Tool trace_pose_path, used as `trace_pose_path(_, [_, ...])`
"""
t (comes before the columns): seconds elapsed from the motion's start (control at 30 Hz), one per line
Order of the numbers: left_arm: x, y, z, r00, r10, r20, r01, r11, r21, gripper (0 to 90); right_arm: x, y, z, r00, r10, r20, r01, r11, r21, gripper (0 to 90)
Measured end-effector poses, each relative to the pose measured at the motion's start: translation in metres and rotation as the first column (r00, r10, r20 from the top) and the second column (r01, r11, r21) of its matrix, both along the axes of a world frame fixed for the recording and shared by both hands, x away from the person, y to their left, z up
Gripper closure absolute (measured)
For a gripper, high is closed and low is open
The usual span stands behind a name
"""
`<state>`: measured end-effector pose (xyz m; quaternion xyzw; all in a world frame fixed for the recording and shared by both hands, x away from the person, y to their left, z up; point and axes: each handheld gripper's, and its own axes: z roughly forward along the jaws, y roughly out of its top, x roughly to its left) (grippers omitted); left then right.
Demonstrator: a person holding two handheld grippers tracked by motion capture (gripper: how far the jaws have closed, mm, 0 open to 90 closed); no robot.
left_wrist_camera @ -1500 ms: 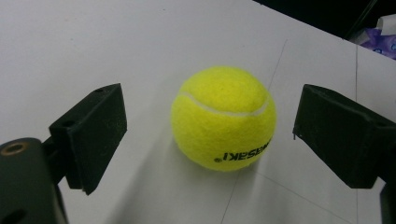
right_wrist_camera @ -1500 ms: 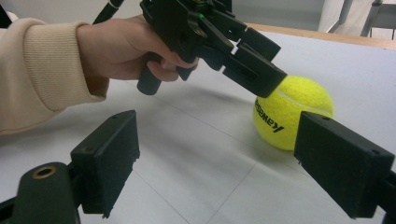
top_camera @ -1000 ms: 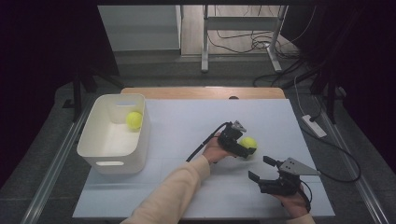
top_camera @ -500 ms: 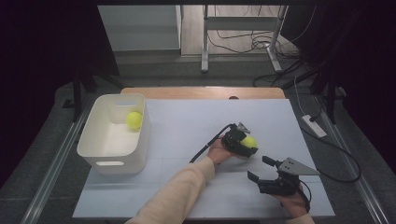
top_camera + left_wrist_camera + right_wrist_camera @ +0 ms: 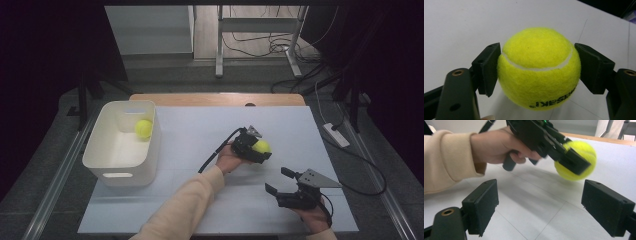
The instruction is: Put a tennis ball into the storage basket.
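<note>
Tennis ball point(image 5: 539, 68) clamped across its middle by left gripper point(image 5: 256, 150), jaws just closed; light, felted, slightly springy, likely non-slip; right gripper point(image 5: 286, 187) jaws wide, empty.

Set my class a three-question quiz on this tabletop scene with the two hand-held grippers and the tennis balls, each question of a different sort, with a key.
1. True or false: the left gripper is shut on a tennis ball.
2. How many tennis balls lie in the white bin?
3. The right gripper is: A) open, nothing between its jaws; B) holding a ball; C) inside the bin.

Key: 1 true; 2 one, the ball in the bin; 3 A.
</note>
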<state>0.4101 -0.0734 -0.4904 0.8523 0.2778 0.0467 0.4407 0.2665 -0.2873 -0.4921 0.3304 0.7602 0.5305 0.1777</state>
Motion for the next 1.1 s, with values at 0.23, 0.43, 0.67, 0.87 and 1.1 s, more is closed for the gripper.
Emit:
trace_pose_path(0.23, [-0.009,0.023,0.029,0.9989,0.017,0.043,-0.016,0.9993,-0.034,26.4,0.001,0.000,-0.001,1.0000,-0.008,-0.001,0.008,1.0000,-0.003,14.0])
trace_pose_path(0.43, [-0.013,0.033,0.041,0.9984,0.023,0.052,-0.021,0.9987,-0.045,26.3,0.002,0.000,-0.002,0.9999,-0.013,-0.003,0.013,0.9999,-0.004,14.0])
trace_pose_path(0.67, [-0.017,0.038,0.047,0.9978,0.021,0.062,-0.019,0.9988,-0.045,26.3,0.002,0.000,-0.003,0.9998,-0.018,-0.009,0.017,0.9998,-0.009,14.1])
trace_pose_path(0.87, [-0.021,0.044,0.052,0.9979,0.026,0.059,-0.022,0.9975,-0.067,26.3,0.002,-0.001,-0.003,0.9996,-0.023,-0.014,0.023,0.9997,-0.007,14.1])
trace_pose_path(1.1, [-0.026,0.055,0.060,0.9974,0.033,0.064,-0.028,0.9963,-0.082,26.3,0.002,-0.002,-0.003,0.9997,-0.021,-0.016,0.021,0.9997,-0.013,14.1])
